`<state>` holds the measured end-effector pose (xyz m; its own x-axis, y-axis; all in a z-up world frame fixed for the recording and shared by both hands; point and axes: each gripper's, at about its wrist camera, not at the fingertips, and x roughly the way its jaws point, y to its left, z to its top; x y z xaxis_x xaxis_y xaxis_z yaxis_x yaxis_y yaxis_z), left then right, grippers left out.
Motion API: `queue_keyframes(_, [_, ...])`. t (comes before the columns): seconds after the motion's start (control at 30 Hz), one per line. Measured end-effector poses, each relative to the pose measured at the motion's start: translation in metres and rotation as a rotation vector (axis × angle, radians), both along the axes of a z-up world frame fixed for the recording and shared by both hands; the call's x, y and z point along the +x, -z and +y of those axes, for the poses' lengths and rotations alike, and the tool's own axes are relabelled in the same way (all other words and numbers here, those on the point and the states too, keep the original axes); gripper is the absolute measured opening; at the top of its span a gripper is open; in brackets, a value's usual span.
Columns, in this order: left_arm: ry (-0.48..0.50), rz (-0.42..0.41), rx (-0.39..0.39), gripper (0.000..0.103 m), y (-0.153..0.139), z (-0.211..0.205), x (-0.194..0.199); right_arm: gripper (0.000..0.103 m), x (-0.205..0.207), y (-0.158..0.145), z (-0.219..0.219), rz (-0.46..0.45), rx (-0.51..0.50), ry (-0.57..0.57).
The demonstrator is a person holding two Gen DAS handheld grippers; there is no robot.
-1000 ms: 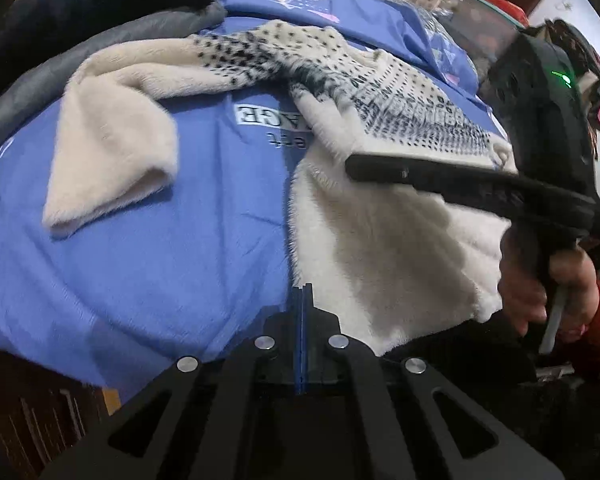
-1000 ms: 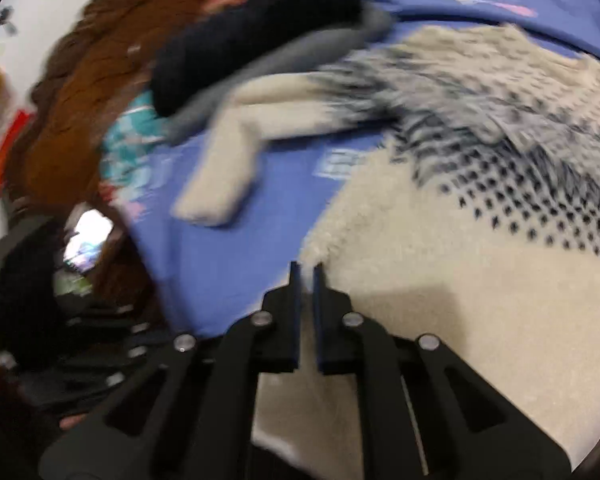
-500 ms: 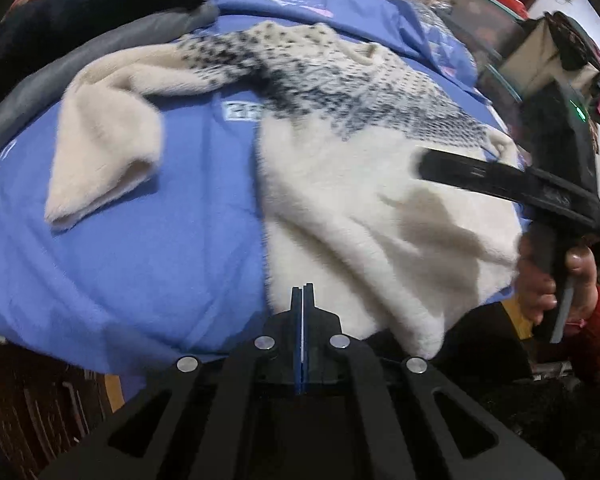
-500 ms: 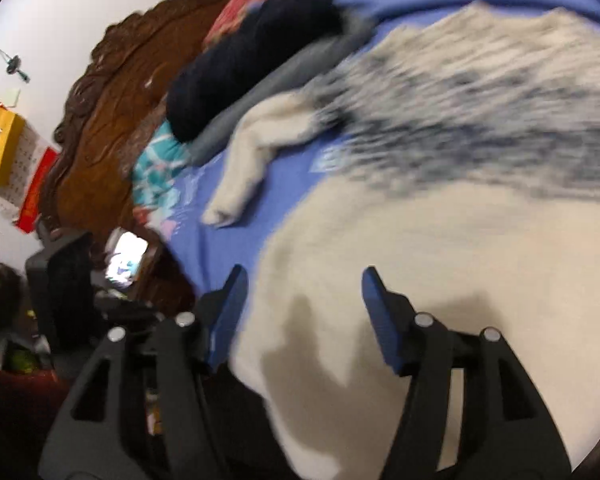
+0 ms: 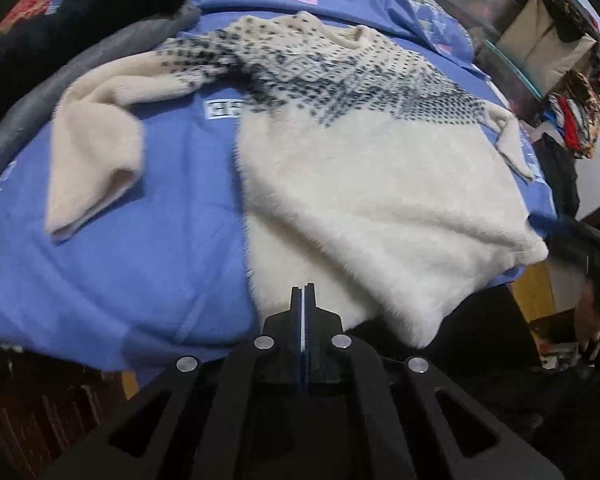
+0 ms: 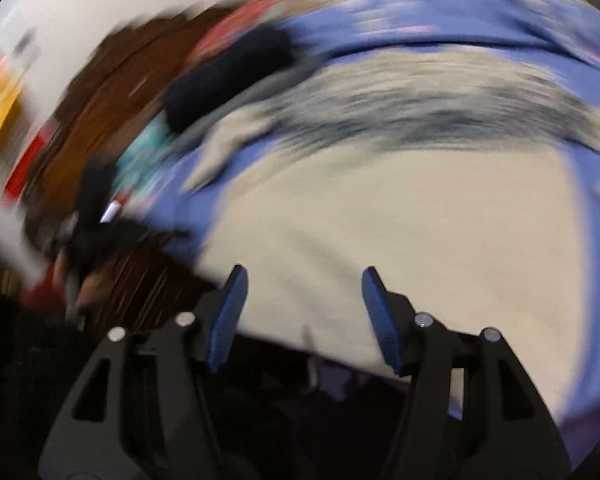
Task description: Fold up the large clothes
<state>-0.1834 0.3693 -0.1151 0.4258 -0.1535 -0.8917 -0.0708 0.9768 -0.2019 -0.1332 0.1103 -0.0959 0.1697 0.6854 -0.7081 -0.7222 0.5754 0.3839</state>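
A cream fuzzy sweater point(image 5: 360, 184) with a dark dotted yoke lies spread on the blue bedsheet point(image 5: 132, 264); its hem hangs over the near bed edge. One sleeve point(image 5: 92, 152) bends to the left. My left gripper point(image 5: 303, 300) is shut, its tips at the hem's near left corner; whether cloth is pinched I cannot tell. My right gripper point(image 6: 302, 280) is open and empty above the sweater point(image 6: 400, 232) near its hem; it also shows at the right edge of the left wrist view point(image 5: 568, 236). The right wrist view is blurred.
A black garment point(image 5: 72, 20) and a grey one point(image 5: 100, 64) lie at the bed's far left. A brown wooden headboard point(image 6: 112, 120) stands beyond. Boxes and clutter point(image 5: 548, 40) stand to the right of the bed.
The sweater body has been spread flat and wider over the bed. My right gripper opened, let go of the cloth and drew back to the right. The left gripper stayed shut.
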Motion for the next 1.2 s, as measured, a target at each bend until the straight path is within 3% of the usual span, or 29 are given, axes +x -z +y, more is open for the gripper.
queue_keyframes(0.1, [-0.047,-0.012,0.006,0.024,-0.005,0.009,-0.015,0.057,-0.023,0.022,0.082,-0.023,-0.079,-0.188])
queue_keyframes(0.17, [-0.052,-0.030,0.031,0.024,-0.010,0.009,-0.023,0.049,-0.027,0.040,0.118,-0.088,-0.168,-0.223])
queue_keyframes(0.2, [-0.049,-0.038,0.049,0.024,-0.012,0.007,-0.025,0.040,-0.024,0.047,0.126,-0.102,-0.200,-0.219])
queue_keyframes(0.23, [-0.036,-0.052,0.077,0.024,-0.014,0.002,-0.028,0.011,-0.015,0.058,0.133,-0.058,-0.220,-0.211])
queue_keyframes(0.27, [-0.020,-0.065,0.100,0.024,-0.015,-0.002,-0.030,0.003,-0.004,0.065,0.132,0.026,-0.199,-0.196])
queue_keyframes(0.33, [0.043,-0.105,0.175,0.024,-0.018,-0.018,-0.034,0.003,0.018,0.068,0.116,0.142,-0.101,-0.114])
queue_keyframes(0.47, [0.249,-0.196,0.415,0.025,-0.006,-0.067,-0.034,0.003,0.058,0.070,0.073,0.348,0.107,0.068])
queue_keyframes(0.57, [0.373,-0.228,0.548,0.025,0.012,-0.094,-0.030,0.003,0.071,0.068,0.056,0.367,0.144,0.137])
queue_keyframes(0.7, [0.448,-0.232,0.628,0.025,0.028,-0.109,-0.019,0.003,0.083,0.077,0.047,0.395,0.158,0.193])
queue_keyframes(0.8, [0.497,-0.299,0.679,0.025,0.030,-0.122,-0.020,0.003,0.085,0.075,0.050,0.407,0.171,0.194])
queue_keyframes(1.0, [0.503,-0.328,0.853,0.025,0.053,-0.140,-0.005,0.003,0.085,0.067,0.051,0.409,0.196,0.174])
queue_keyframes(1.2, [0.367,-0.397,1.083,0.025,0.061,-0.133,0.005,0.003,0.081,0.055,0.053,0.407,0.225,0.145])
